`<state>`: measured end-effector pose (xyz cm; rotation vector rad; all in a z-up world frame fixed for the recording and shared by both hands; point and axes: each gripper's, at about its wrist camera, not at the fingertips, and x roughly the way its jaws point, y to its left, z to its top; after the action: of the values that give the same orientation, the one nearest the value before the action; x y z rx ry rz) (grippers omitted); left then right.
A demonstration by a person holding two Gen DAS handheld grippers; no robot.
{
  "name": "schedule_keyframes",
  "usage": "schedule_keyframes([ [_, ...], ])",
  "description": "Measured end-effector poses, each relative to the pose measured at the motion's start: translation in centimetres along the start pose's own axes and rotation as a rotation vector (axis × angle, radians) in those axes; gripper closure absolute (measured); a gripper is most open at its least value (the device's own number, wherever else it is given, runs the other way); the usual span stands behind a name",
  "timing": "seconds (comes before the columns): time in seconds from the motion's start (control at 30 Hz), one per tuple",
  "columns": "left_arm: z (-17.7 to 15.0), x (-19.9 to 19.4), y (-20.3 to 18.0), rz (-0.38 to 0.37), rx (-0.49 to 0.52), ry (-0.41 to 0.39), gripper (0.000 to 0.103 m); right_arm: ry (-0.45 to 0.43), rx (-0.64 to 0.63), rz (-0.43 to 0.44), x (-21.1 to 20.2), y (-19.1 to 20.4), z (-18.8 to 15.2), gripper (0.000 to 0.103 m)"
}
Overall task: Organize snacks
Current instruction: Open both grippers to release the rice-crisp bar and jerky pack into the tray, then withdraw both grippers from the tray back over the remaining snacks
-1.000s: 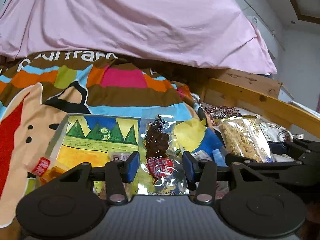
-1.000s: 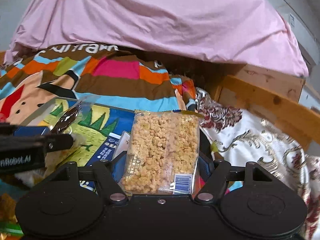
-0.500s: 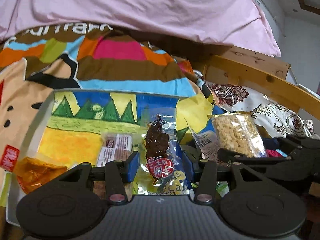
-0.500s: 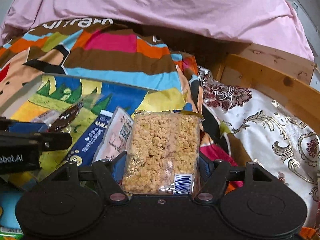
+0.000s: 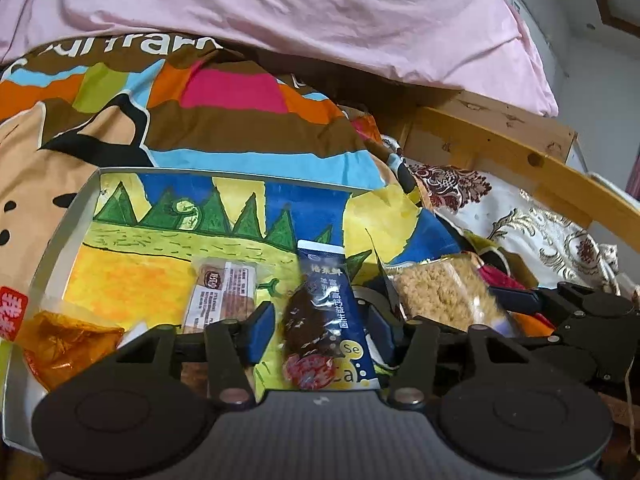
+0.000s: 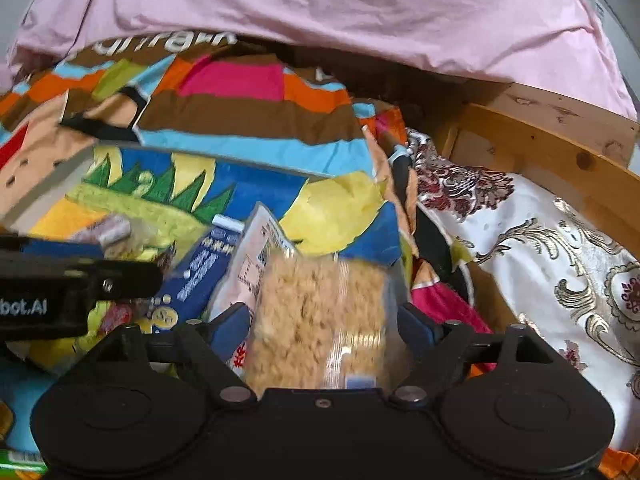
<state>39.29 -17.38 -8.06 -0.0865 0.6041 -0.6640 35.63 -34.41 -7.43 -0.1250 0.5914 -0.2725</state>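
Dark snack packet (image 5: 310,336) between opening left fingers (image 5: 262,330); crumbly pack (image 6: 320,320) between opening right fingers (image 6: 416,330).

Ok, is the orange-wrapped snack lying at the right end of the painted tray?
No, the orange-wrapped snack lies at the left end of the painted tray, in the left wrist view.

White letters reading roughly "frank", partly folded away, run along the brown band of the striped blanket (image 5: 224,120) at the upper left of the frame. The dark blue sachet (image 5: 340,312) carries "Se" and "Ca" in yellow circles near its lower end; its other print is unreadable. At the left edge of the right wrist view, the left claw (image 6: 80,280) shows white lettering "bot.AI".
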Motion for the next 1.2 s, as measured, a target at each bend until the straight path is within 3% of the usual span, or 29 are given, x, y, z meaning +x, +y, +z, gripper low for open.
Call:
schedule_keyframes([
  [0.2,0.6,-1.8,-0.3,-0.027,-0.047,-0.03,0.025,-0.052,0.079,-0.004,-2.4,-2.0,1.3,0.015],
  [0.57,3.2,-8.6,-1.8,0.054,-0.068,-0.15,0.005,-0.207,0.13,0.039,-10.4,-4.3,2.9,0.003],
  [0.9,3.6,-16.0,-4.6,0.152,-0.012,-0.264,0.001,-0.321,0.116,0.083,-18.1,-5.0,2.1,0.001],
  [1.2,1.1,-22.2,-5.7,0.272,-0.028,-0.316,0.0,-0.344,0.152,0.125,-24.3,-5.6,-0.8,0.001],
])
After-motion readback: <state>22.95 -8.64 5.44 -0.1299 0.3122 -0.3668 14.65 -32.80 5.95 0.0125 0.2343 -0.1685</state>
